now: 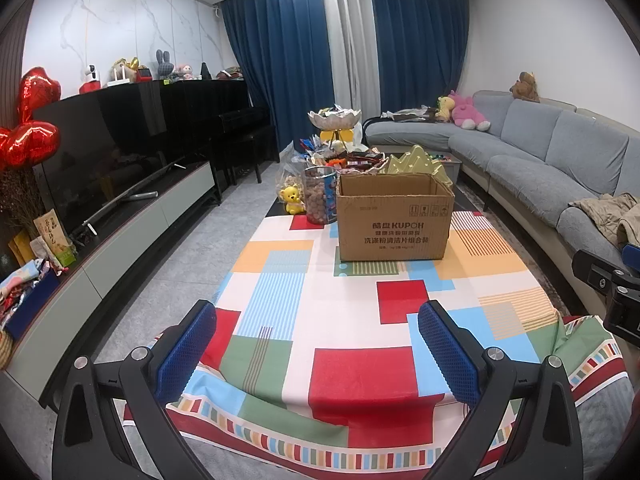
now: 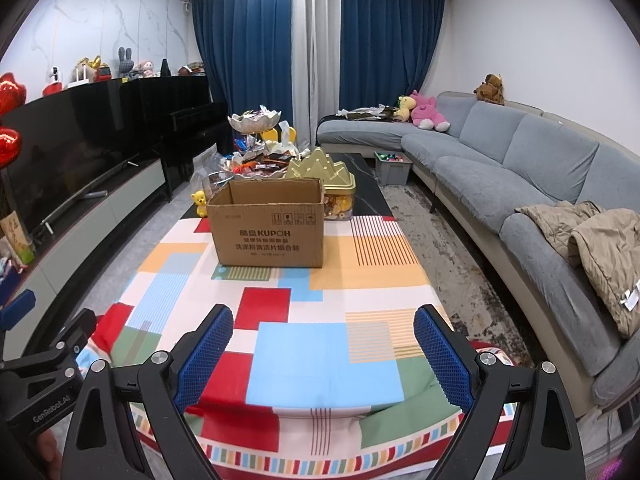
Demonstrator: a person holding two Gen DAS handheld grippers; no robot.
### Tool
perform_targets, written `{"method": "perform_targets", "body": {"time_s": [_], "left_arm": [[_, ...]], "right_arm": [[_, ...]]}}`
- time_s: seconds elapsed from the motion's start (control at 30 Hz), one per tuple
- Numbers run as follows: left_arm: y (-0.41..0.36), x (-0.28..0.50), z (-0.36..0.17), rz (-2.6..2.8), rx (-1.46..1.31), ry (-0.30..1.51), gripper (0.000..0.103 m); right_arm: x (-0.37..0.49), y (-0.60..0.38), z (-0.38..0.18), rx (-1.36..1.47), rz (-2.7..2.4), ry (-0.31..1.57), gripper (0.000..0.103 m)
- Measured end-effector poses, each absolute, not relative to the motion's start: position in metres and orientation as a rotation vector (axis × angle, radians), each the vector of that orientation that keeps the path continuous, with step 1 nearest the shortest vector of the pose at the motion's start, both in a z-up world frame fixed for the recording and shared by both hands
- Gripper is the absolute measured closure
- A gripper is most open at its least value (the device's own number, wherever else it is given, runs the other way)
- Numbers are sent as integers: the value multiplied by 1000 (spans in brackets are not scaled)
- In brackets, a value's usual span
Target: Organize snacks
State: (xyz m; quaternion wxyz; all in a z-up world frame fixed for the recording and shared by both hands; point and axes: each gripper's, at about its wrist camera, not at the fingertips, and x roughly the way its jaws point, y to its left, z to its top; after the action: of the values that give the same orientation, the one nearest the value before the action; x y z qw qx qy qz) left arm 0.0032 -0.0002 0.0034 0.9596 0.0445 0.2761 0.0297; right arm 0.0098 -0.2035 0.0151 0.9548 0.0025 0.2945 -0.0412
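Note:
An open brown cardboard box (image 1: pixel 394 220) (image 2: pixel 269 227) stands mid-table on the checked tablecloth (image 1: pixel 344 320) (image 2: pixel 320 352). Behind it lies a heap of wrapped snacks (image 1: pixel 352 158) (image 2: pixel 256 166), with a clear jar of round snacks (image 1: pixel 319 196), a gold mountain-lidded tin (image 1: pixel 416 164) (image 2: pixel 324 172) and a tiered shell-shaped dish (image 1: pixel 334 118) (image 2: pixel 254 120). My left gripper (image 1: pixel 316 344) hangs open over the table's near end, nothing between its blue pads (image 1: pixel 188 352). My right gripper (image 2: pixel 323 354) is likewise open and empty, well short of the box.
A grey sofa (image 2: pixel 520 168) with a folded coat (image 2: pixel 600 248) runs along the right. A TV and low cabinet (image 1: pixel 120 184) line the left wall. A small yellow bear (image 1: pixel 292 200) stands left of the jar. A grey bin (image 2: pixel 392 166) sits on the floor.

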Motion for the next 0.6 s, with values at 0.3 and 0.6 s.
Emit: {"method": "perform_targets", "body": {"time_s": [0.3, 0.6], "left_arm": [[0, 2, 4, 62, 91, 562, 0], [-1, 0, 2, 56, 89, 566, 0]], "right_arm": [[9, -203, 14, 5, -83, 600, 10], [10, -204, 15, 7, -84, 600, 10]]}}
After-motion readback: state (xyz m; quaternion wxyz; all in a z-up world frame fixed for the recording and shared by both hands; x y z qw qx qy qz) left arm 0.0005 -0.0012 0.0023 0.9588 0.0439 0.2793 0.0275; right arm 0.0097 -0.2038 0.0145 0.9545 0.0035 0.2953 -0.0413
